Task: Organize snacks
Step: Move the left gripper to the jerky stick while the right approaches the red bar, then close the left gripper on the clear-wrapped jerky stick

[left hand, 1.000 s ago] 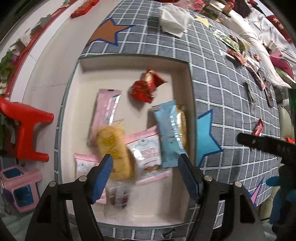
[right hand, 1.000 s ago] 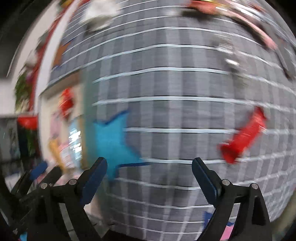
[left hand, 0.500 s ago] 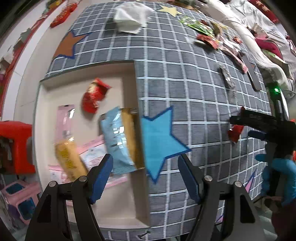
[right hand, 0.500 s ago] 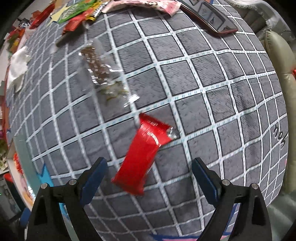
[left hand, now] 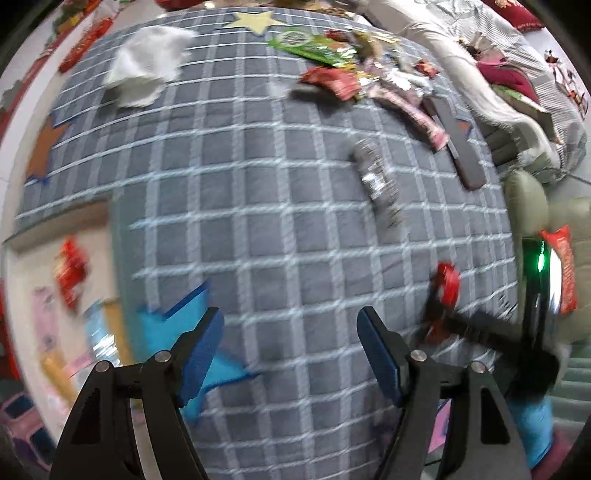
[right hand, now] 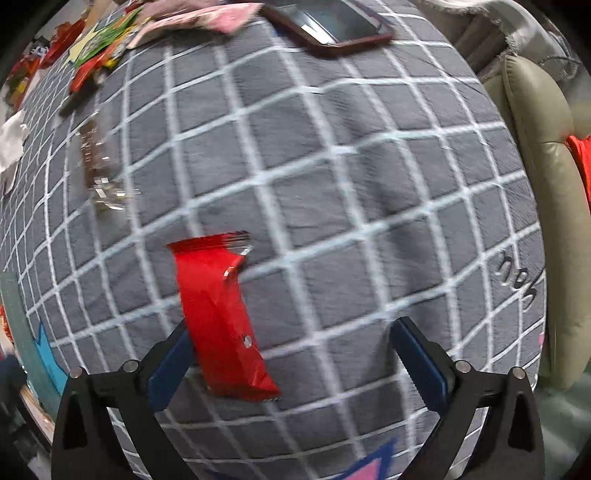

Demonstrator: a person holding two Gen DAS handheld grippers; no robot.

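A red snack packet [right hand: 218, 314] lies on the grey checked cloth between the jaws of my open right gripper [right hand: 291, 354], close to its left finger; it also shows in the left wrist view [left hand: 445, 291]. My left gripper [left hand: 290, 347] is open and empty above the cloth, right of the cream tray [left hand: 22, 240] that holds several snacks. A clear packet with dark contents [right hand: 98, 162] lies farther off. More snacks are piled at the far edge [left hand: 332, 62].
A dark phone [right hand: 332, 26] lies at the far side of the cloth. A white crumpled cloth [left hand: 147, 70] sits at the far left. A beige cushion [right hand: 543, 206] borders the right edge. A blue star patch [left hand: 177, 332] is beside the tray.
My left gripper has swung right, away from the tray and over the cloth. My right gripper has moved in on the red packet, which now lies between its jaws.
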